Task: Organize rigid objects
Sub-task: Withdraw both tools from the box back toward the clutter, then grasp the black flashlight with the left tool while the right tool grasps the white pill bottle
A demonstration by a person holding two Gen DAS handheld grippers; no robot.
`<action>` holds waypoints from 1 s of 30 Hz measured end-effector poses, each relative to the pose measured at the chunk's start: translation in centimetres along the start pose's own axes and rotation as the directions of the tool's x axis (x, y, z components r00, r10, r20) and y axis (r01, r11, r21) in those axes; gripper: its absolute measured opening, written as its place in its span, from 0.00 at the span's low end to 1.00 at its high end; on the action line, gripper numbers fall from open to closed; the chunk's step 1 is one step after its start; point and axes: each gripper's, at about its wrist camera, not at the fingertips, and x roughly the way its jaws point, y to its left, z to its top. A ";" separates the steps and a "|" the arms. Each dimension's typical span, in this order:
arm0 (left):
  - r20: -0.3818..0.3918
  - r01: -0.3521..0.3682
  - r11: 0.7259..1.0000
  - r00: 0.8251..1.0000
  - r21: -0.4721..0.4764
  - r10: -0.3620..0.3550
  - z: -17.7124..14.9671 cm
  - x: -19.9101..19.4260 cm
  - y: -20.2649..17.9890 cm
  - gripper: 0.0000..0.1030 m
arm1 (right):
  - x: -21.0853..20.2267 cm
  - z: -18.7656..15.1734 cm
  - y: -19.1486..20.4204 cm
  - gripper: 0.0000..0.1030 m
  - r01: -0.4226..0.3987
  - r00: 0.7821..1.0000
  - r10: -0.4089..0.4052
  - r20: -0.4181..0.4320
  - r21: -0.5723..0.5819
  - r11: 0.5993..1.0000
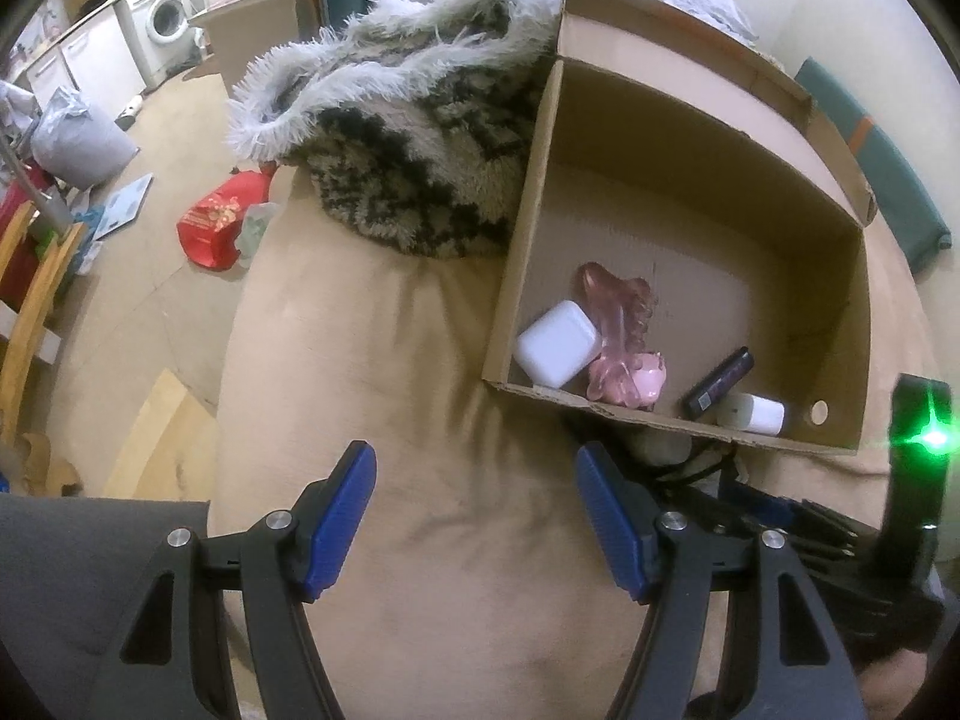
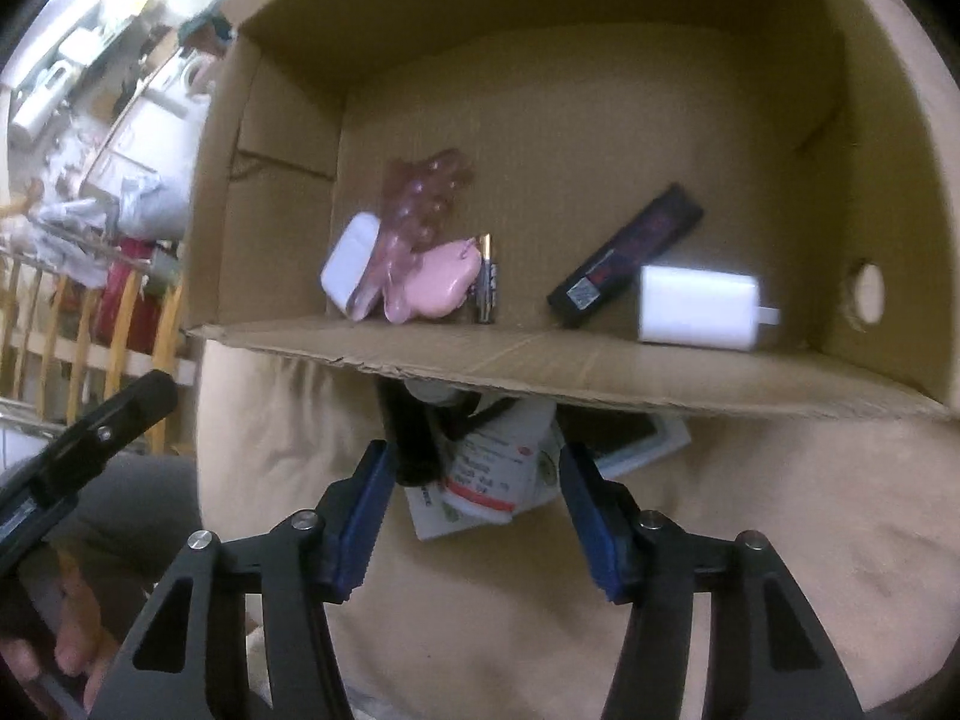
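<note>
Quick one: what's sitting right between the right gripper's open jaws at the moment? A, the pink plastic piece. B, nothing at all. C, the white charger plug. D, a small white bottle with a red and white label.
D: in the right wrist view the white bottle lies on the beige cushion between the open jaws of the right gripper, while the charger plug and pink piece sit inside the cardboard box.

1. Left gripper (image 1: 474, 516): black linkage arms, blue ribbed pads, silver pivot screws.
2. Right gripper (image 2: 474, 516): identical build.
3. Bare-skinned hand (image 2: 57, 654) at lower left.
</note>
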 end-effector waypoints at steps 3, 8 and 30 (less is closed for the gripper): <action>-0.012 -0.004 1.000 1.000 0.001 0.004 -0.1 0.3 0.0 0.64 | 0.5 0.0 0.1 0.36 0.018 1.000 -0.018 0.003 -0.005 1.000; -0.025 -0.017 1.000 1.000 -0.002 0.017 -0.1 1.1 -0.4 0.64 | -0.9 -0.7 0.1 0.28 0.012 1.000 -0.012 0.016 -0.005 1.000; -0.224 0.096 0.993 0.968 -0.073 -0.110 1.6 9.8 -3.6 0.54 | -5.0 -2.4 -5.3 0.28 0.004 0.994 -0.020 0.106 0.145 0.989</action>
